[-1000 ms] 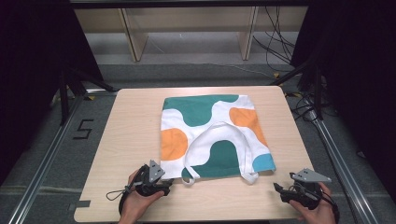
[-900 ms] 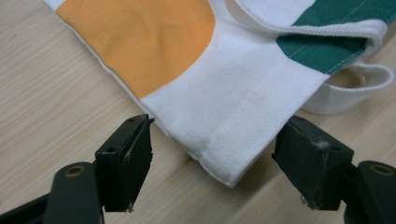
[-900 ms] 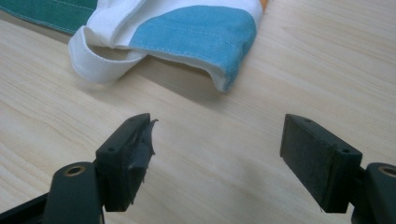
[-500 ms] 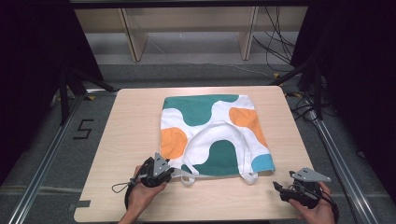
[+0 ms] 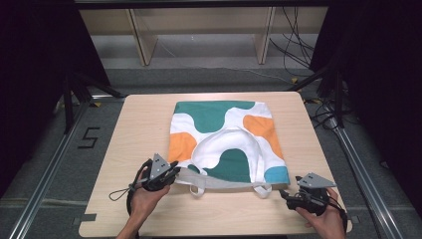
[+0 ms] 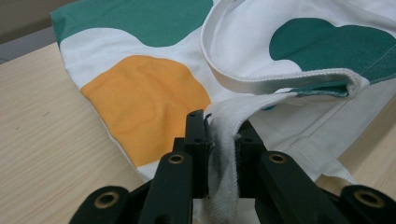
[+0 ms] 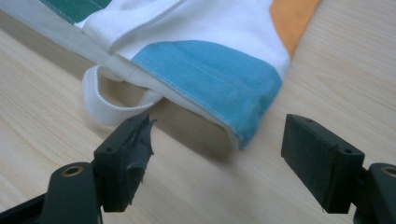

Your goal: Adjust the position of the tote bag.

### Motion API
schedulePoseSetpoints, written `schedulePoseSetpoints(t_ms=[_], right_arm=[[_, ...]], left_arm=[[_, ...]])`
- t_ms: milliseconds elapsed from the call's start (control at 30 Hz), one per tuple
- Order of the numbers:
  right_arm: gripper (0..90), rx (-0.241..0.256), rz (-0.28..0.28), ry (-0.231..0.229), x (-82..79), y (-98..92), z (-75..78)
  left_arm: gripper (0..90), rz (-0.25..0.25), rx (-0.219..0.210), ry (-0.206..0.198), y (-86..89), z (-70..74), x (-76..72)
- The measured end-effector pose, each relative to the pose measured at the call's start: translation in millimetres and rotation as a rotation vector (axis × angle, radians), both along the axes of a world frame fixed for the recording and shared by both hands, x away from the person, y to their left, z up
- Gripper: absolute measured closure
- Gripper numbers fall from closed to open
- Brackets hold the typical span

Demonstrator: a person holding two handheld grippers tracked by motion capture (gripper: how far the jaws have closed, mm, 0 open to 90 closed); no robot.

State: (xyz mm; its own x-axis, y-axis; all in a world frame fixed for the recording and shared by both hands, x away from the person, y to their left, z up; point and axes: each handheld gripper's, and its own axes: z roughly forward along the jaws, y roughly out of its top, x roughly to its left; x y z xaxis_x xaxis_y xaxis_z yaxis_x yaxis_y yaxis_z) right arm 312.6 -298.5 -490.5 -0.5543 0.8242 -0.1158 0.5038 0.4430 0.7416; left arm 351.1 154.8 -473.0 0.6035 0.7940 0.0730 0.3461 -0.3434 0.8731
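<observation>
Pale wood-grain table (image 5: 149,124), tote bag (image 5: 224,139) flat at centre: white woven cloth, green, orange and blue blobs. Left gripper (image 6: 219,140) clamped on webbing handle (image 6: 224,158) at near-left corner. Right gripper (image 7: 215,154) jaws apart, just short of blue corner (image 7: 219,79), not touching.
</observation>
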Motion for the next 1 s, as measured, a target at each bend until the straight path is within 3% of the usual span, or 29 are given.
schedulePoseSetpoints(t_ms=[167,233,300,333,400,433,500,533,567,600,667,767,800,833,867,967,1000], right_arm=[[25.7,-0.013,0.02,-0.019,8.8,14.1,1.6],[27.5,-0.043,0.028,-0.021,13.8,20.4,0.9],[29.4,-0.121,0.045,-0.049,18.4,25.5,-0.1],[30.6,-0.127,0.04,-0.04,19.6,28.1,-0.3],[32.7,-0.156,0.043,-0.069,26.3,29.3,0.1],[39.2,-0.178,0.037,-0.078,31.7,29.1,0.4],[40.3,-0.18,0.035,-0.086,34.6,28.3,1.2],[44.2,-0.176,-0.003,-0.115,38.9,28.4,2.6],[44.2,-0.176,-0.003,-0.115,38.9,28.4,2.6],[50.6,-0.164,-0.021,-0.135,44.1,26.3,4.0],[57.4,-0.176,-0.032,-0.14,49.5,23.0,3.3],[59.0,-0.205,-0.046,-0.134,55.8,19.1,-0.3],[67.6,-0.203,-0.032,-0.125,60.2,15.3,-1.1],[67.6,-0.203,-0.032,-0.125,60.2,15.3,-1.1],[74.2,-0.156,-0.044,-0.128,60.3,15.4,1.3],[78.8,-0.133,-0.047,-0.139,58.6,15.5,4.4],[81.2,-0.121,-0.043,-0.16,55.8,16.1,8.5]], left_arm=[[80.1,-0.003,-0.02,-0.005,1.9,4.0,0.6],[80.1,-0.007,-0.033,-0.009,2.3,4.7,0.8],[80.2,-0.014,-0.028,-0.011,3.3,5.3,1.1],[80.2,-0.012,-0.022,-0.012,3.8,5.7,0.8],[80.2,-0.012,-0.033,-0.006,3.7,4.9,0.8],[80.2,-0.012,-0.035,-0.006,3.9,4.8,0.8],[80.2,-0.017,-0.033,-0.009,5.0,4.5,1.0],[80.2,-0.015,-0.019,-0.014,5.5,3.2,1.4],[80.2,-0.015,-0.019,-0.014,5.5,3.2,1.4],[80.2,-0.014,0.01,-0.018,5.8,1.2,1.7],[79.8,-0.012,0.024,-0.016,7.4,-1.4,2.6],[78.6,-0.011,0.03,-0.01,8.5,-4.3,3.1],[78.2,-0.014,0.062,-0.018,8.2,-7.2,2.7],[77.3,-0.014,0.062,-0.018,8.2,-7.2,2.7],[76.7,-0.013,0.086,-0.006,8.2,-11.2,2.0],[70.8,-0.004,0.118,0.009,9.5,-16.9,2.2],[69.3,0.011,0.157,0.032,11.3,-23.4,4.3]])
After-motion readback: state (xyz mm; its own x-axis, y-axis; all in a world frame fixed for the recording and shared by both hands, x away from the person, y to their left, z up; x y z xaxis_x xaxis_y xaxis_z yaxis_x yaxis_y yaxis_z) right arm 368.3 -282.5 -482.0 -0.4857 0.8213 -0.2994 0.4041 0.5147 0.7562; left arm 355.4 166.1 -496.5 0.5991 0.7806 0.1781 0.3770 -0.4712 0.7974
